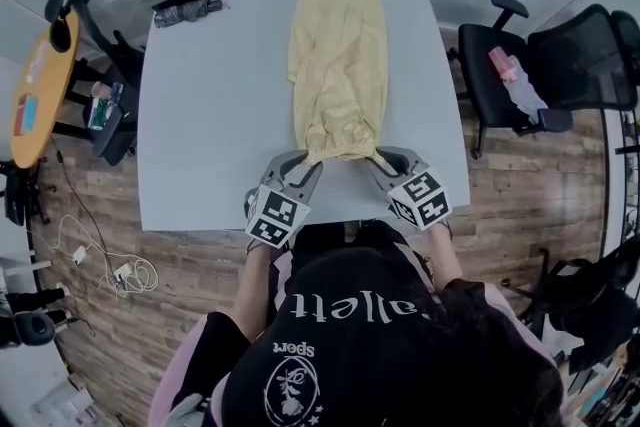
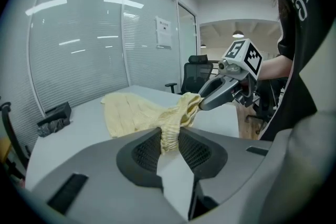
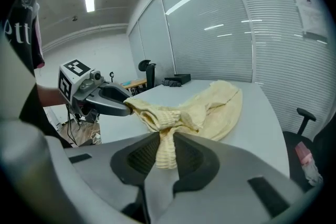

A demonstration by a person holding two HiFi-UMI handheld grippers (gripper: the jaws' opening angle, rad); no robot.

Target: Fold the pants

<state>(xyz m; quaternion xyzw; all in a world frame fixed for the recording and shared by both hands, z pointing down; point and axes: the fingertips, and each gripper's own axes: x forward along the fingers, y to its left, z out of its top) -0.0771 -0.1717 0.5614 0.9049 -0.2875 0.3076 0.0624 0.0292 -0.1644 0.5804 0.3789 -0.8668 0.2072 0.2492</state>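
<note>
The black shirt says "sport" and maybe "Ballet". The yellow pants lie long on the desk, with the legs pointing away from the person. The jaws of the left gripper and the right gripper each pinch the near waistband.

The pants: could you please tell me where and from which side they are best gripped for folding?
Grip the ribbed waistband at its two corners, coming from the near edge of the table. The pants lie lengthwise away from the person, with that thicker band nearest. The left gripper and right gripper are shut on it there.
</note>
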